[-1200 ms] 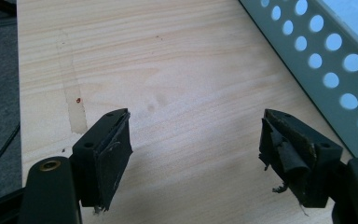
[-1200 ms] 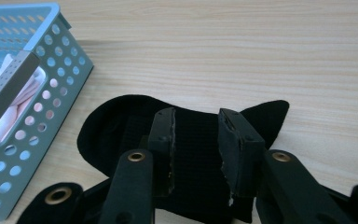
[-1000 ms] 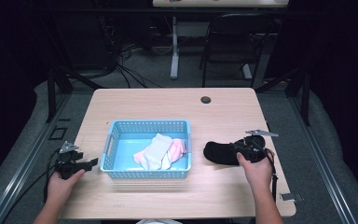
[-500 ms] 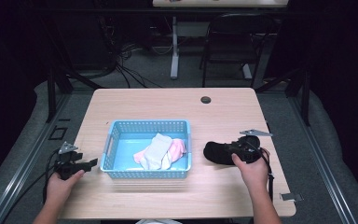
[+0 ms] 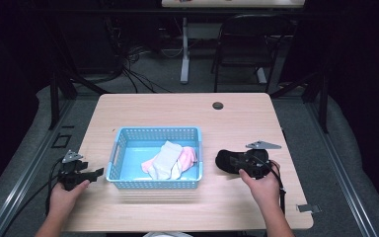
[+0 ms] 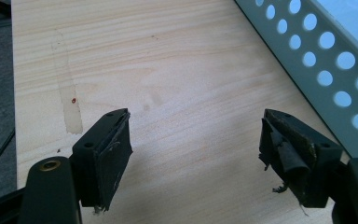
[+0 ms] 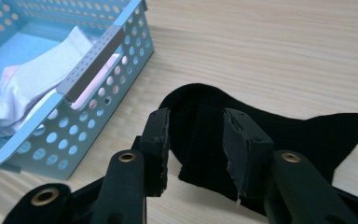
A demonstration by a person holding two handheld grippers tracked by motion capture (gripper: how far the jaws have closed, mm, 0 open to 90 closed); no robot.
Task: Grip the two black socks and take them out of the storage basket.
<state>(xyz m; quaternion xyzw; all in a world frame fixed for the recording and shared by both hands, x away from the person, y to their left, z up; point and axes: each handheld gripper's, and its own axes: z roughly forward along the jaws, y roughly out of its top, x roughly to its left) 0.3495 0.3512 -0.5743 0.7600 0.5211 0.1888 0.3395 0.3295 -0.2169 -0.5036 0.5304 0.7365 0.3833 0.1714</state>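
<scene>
At the left edge of the pale wooden desk (image 5: 177, 111), the left tool (image 6: 196, 154) rests low over bare wood with its jaws spread wide and nothing between them; just beside it to the right stands the light blue perforated plastic basket (image 5: 114, 157), which holds a white sock (image 5: 164, 159) lying over a pink sock (image 5: 187, 156); to the right of the basket, clear of its wall, a black knitted sock (image 7: 303, 128) lies flat on the desk; the right tool (image 7: 196, 140) hangs directly over the sock's near end, its jaws have just been opening, and the dark fabric shows in the gap between them with the pads not pressing on it.
</scene>
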